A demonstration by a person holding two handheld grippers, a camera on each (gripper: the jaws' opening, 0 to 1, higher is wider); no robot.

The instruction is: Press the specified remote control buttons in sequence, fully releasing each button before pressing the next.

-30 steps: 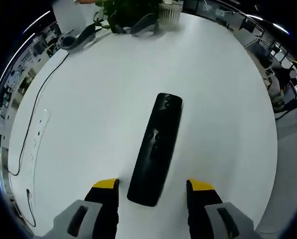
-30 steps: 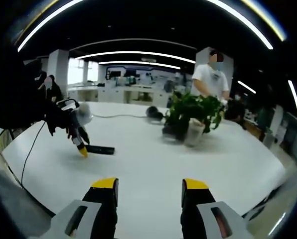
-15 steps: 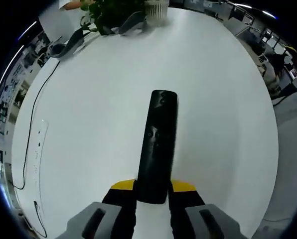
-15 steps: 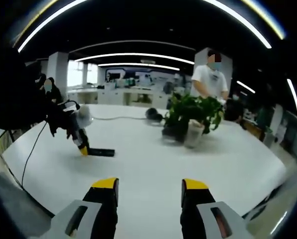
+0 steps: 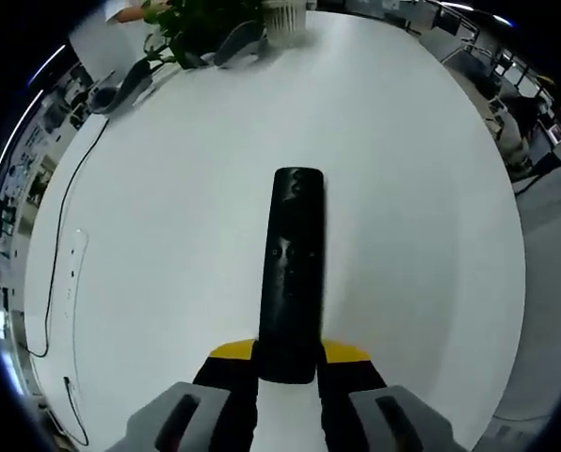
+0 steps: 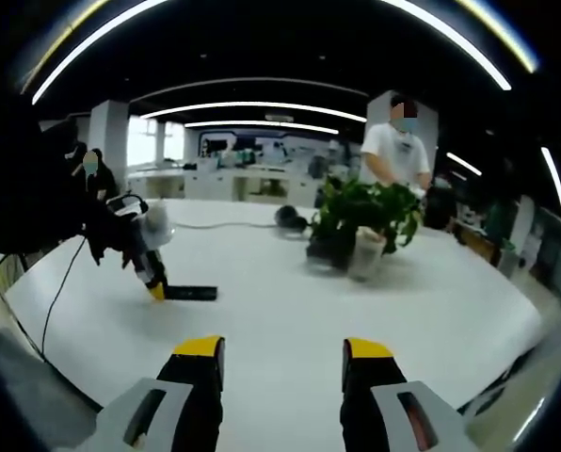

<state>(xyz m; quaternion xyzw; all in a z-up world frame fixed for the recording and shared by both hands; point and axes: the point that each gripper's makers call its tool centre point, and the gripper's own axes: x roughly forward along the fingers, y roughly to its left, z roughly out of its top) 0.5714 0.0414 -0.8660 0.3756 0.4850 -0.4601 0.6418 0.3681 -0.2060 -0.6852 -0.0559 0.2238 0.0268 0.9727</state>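
Centrally in the left gripper view, a black remote (image 5: 292, 273) lies flat on a white table (image 5: 412, 188), its long axis running almost straight up the frame, leaning slightly to the right toward the top. Its near end sits at bottom centre, clamped between the 2 yellow-tipped jaws of the left gripper (image 5: 289, 356), which press against its sides; its far end points toward the upper middle of the frame. Small buttons show about halfway along its top face, too small to read.

At the upper left of that view, a plant (image 5: 191, 24) and a white pot (image 5: 282, 11) stand at the table's far edge, and a thin black cable (image 5: 59, 245) runs down the left side.

Seen from the right gripper view, the remote (image 6: 188, 293) lies at middle left of the frame, long axis running left to right, with the left gripper (image 6: 153, 282) at its left end. The right gripper (image 6: 280, 350) hovers at bottom centre, well apart from the remote, its jaws spread with bare table between them.

Beyond, the room is an open office lit by long ceiling light strips (image 6: 252, 105). A person in a white shirt (image 6: 393, 151) stands behind the plant at upper right.
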